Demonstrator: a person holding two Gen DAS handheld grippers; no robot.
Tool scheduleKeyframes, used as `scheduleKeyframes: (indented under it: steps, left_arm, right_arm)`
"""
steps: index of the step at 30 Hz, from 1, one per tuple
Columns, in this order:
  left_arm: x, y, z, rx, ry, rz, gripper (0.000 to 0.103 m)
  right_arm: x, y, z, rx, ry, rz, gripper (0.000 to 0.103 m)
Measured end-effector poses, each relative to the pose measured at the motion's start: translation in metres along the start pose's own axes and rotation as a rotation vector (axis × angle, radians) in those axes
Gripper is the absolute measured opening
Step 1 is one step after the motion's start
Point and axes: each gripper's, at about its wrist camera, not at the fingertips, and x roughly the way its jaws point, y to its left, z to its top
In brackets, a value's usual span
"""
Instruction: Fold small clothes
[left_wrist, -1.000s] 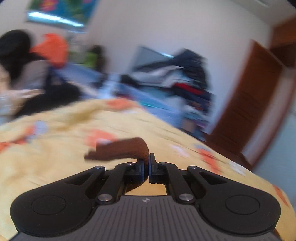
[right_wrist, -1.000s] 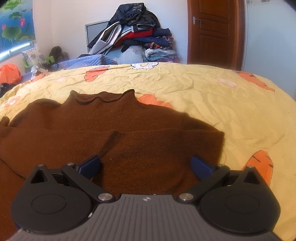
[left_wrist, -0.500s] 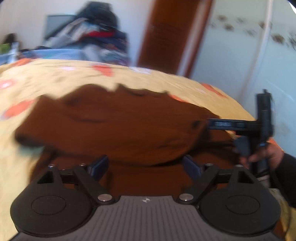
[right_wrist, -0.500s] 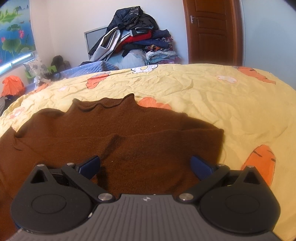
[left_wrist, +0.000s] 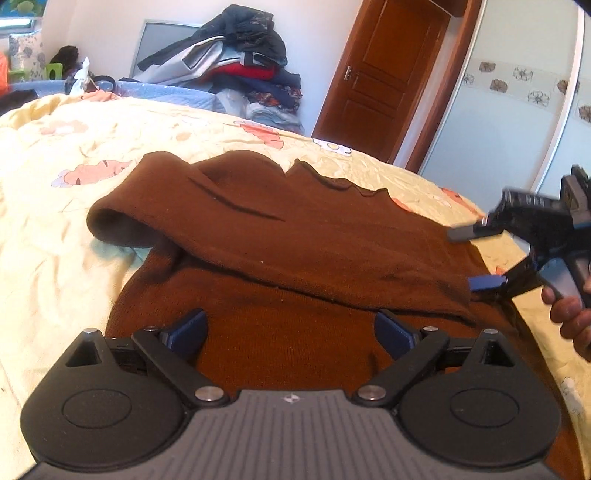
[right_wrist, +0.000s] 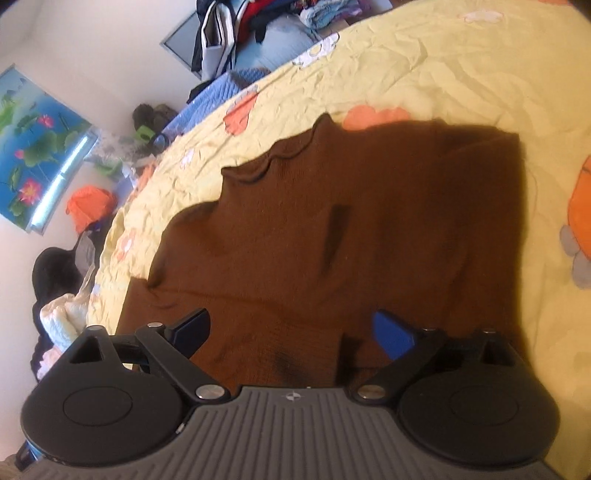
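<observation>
A brown knit sweater lies on the yellow bedspread, with one sleeve folded across its body. My left gripper is open and empty, just above the sweater's lower part. My right gripper is open and empty over the sweater, tilted. It also shows in the left wrist view at the sweater's right edge, held by a hand.
A pile of clothes stands beyond the bed's far edge, next to a wooden door. A lotus picture hangs on the wall. An orange object and other clutter lie beside the bed.
My left gripper was shut on the sleeve end, swung right, let go and now hovers open over the sweater. The sleeve now lies across the body. My right gripper has tilted.
</observation>
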Motion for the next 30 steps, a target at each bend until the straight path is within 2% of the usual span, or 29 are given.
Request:
scheduleKeyframes:
  steps: [6,8,9,10,14,17,19,21,25,27,30]
  left_arm:
    - [0.006,-0.002,0.0,0.001,0.002,-0.004,0.1]
    - [0.006,-0.002,0.0,0.0,0.001,-0.005,0.1]
    - [0.006,-0.002,0.0,0.0,0.001,-0.006,0.1]
    - [0.006,-0.002,0.0,0.001,0.002,-0.006,0.1]
    - [0.006,-0.002,0.0,0.001,0.002,-0.006,0.101]
    - [0.006,-0.002,0.0,0.0,0.001,-0.006,0.101]
    - [0.006,-0.002,0.0,0.0,0.001,-0.007,0.101]
    - [0.006,-0.002,-0.001,-0.002,0.0,-0.008,0.101]
    - [0.006,-0.003,-0.001,-0.007,-0.002,-0.01,0.101]
    - [0.005,-0.003,0.0,-0.006,-0.002,-0.008,0.101]
    - [-0.002,0.002,0.014,-0.036,0.015,-0.025,0.101]
  right_arm:
    - [0.001,0.013,-0.008,-0.092,0.014,-0.055,0.08]
    - [0.002,0.014,-0.007,-0.128,0.015,-0.075,0.066]
    - [0.003,0.016,-0.008,-0.148,0.012,-0.097,0.044]
    - [0.004,0.017,-0.008,-0.164,0.013,-0.113,0.017]
    - [-0.004,0.023,-0.005,-0.206,0.006,-0.085,0.012]
    - [-0.035,0.034,0.012,-0.219,-0.069,-0.001,0.012]
    - [-0.062,0.037,0.03,-0.237,-0.127,0.015,0.012]
    - [-0.081,0.027,0.049,-0.233,-0.158,-0.008,0.011]
    - [-0.085,-0.034,0.079,-0.114,-0.137,-0.162,0.012]
    - [-0.073,-0.06,0.079,-0.07,-0.103,-0.21,0.012]
    - [-0.057,-0.069,0.067,-0.063,-0.089,-0.204,0.012]
